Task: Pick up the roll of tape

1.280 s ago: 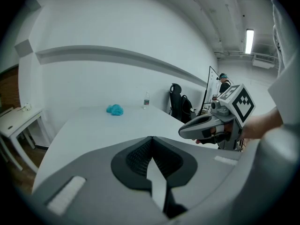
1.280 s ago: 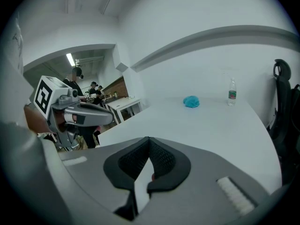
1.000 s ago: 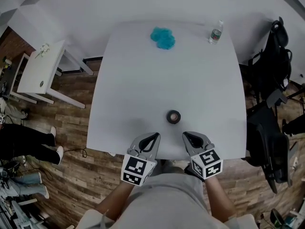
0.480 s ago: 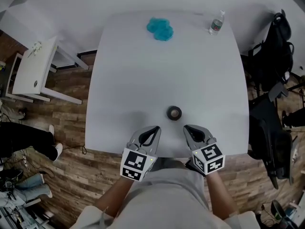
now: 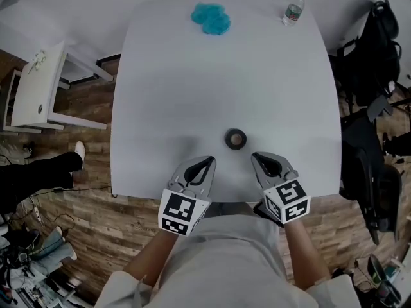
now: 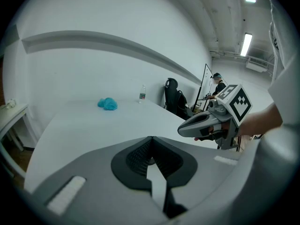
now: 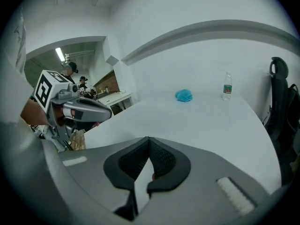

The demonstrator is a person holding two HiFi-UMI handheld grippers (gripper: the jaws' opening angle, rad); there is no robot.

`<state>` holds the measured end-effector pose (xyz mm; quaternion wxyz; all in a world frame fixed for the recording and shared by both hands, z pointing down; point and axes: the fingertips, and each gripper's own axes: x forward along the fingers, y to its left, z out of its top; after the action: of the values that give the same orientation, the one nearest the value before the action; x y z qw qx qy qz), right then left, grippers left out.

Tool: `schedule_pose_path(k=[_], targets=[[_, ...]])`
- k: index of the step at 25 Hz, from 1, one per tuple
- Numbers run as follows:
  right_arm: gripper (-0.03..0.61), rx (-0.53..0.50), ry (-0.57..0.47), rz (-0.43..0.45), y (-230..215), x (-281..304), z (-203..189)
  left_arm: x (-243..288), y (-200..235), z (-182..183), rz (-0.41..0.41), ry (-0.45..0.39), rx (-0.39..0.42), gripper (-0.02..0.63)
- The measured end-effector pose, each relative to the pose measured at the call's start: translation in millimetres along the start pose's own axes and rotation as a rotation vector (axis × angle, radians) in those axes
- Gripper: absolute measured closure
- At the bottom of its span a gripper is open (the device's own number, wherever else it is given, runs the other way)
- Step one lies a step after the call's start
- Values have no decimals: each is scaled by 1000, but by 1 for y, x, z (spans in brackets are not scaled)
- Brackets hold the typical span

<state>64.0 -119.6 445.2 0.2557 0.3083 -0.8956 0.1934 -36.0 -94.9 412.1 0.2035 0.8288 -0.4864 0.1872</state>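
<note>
The roll of tape [image 5: 236, 138], a small dark ring, lies flat on the white table [image 5: 192, 95] near its front edge. My left gripper [image 5: 209, 161] hovers over that edge, just short of the roll and to its left, jaws shut and empty. My right gripper [image 5: 255, 156] mirrors it to the roll's right, also shut with nothing held. In the left gripper view the shut jaws [image 6: 152, 138] hide the roll, and the right gripper [image 6: 181, 131] shows alongside. In the right gripper view the jaws [image 7: 149, 138] meet at the tip, with the left gripper [image 7: 110, 114] beside them.
A crumpled blue cloth [image 5: 210, 18] and a water bottle [image 5: 292, 9] stand at the table's far edge. A small white side table [image 5: 38, 88] is to the left, black chairs [image 5: 366, 76] to the right. A bystander's legs [image 5: 32, 175] are on the wood floor at the left.
Both grippers have edged forward and slightly lower over the table's near edge, staying shut. The head view has shifted. The tape roll has not moved.
</note>
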Motion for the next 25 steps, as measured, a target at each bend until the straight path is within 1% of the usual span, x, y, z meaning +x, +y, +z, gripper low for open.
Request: schedule_pose_path(k=[3, 15, 25], targets=[[572, 2, 12, 0, -4, 4, -6, 6, 1, -2, -9, 5, 8, 594], [572, 27, 51, -8, -15, 16, -26, 27, -5, -19, -48, 48, -6, 594], [572, 18, 71, -22, -25, 33, -31, 37, 4, -28, -45, 66, -14, 594]])
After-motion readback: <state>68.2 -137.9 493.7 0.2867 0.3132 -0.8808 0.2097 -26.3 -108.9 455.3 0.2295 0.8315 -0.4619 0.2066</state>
